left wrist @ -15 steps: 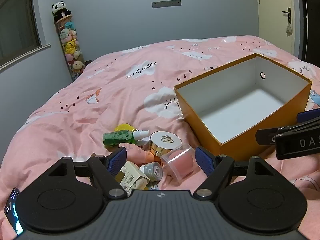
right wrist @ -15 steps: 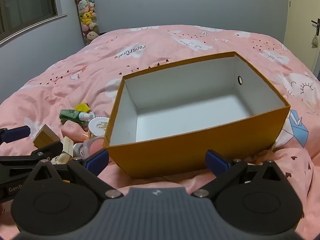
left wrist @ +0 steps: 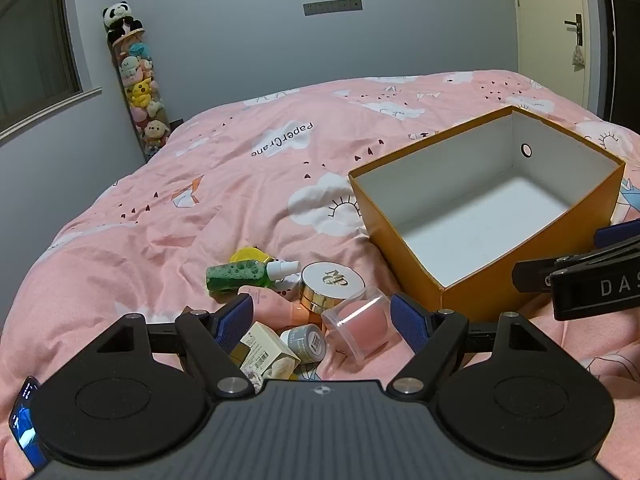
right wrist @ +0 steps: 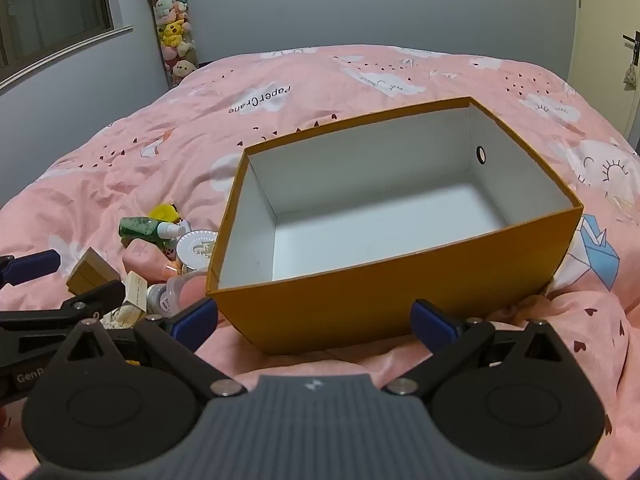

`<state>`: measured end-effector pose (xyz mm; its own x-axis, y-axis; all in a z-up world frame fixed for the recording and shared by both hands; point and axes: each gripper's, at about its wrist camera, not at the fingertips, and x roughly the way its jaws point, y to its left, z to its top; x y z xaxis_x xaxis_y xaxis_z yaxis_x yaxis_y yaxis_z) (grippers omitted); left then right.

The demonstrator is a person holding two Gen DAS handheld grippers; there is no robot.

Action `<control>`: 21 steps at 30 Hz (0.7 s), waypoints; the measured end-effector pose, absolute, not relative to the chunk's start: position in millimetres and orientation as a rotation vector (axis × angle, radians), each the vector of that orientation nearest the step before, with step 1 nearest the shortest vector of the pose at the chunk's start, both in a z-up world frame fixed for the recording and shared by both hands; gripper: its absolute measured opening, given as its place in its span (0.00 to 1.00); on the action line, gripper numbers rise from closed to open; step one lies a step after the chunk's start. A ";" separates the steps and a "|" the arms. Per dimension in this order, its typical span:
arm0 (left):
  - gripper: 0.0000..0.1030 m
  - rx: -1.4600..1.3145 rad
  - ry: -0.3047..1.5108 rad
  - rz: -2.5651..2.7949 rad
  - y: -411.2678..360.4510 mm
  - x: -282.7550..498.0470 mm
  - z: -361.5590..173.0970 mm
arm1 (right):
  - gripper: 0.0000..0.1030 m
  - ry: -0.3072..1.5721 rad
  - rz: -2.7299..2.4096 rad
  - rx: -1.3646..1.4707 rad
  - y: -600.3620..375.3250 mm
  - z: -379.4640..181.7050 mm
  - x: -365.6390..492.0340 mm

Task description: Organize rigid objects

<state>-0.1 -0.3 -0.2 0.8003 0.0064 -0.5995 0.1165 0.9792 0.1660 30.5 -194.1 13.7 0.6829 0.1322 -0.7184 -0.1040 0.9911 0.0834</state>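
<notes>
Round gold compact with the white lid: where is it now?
In the left wrist view the compact lies on the pink bedspread, in the pile just left of the orange box, between the green spray bottle and the clear pink jar.

The right gripper [right wrist: 314, 320] hangs with its jaws spread wide before the near wall of the orange box [right wrist: 400, 296], which sits on the pink bedspread [right wrist: 320, 80]. Small toiletries [right wrist: 160, 256] lie heaped beside the box's left wall.
</notes>
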 end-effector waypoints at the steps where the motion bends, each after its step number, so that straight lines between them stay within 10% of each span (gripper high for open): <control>1: 0.89 0.199 0.642 -0.060 -0.3 0.0 -0.2 | 0.98 0.808 0.132 0.037 -194.3 14.0 30.6; 21: 0.89 0.201 0.635 -0.055 -0.7 -0.7 0.4 | 0.98 0.815 0.130 0.040 -194.0 10.7 31.4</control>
<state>-0.7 -0.7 0.4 0.8041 0.0101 -0.5944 0.1128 0.9791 0.1692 31.4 -194.0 10.7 0.6784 0.1311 -0.7229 -0.1005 0.9913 0.0855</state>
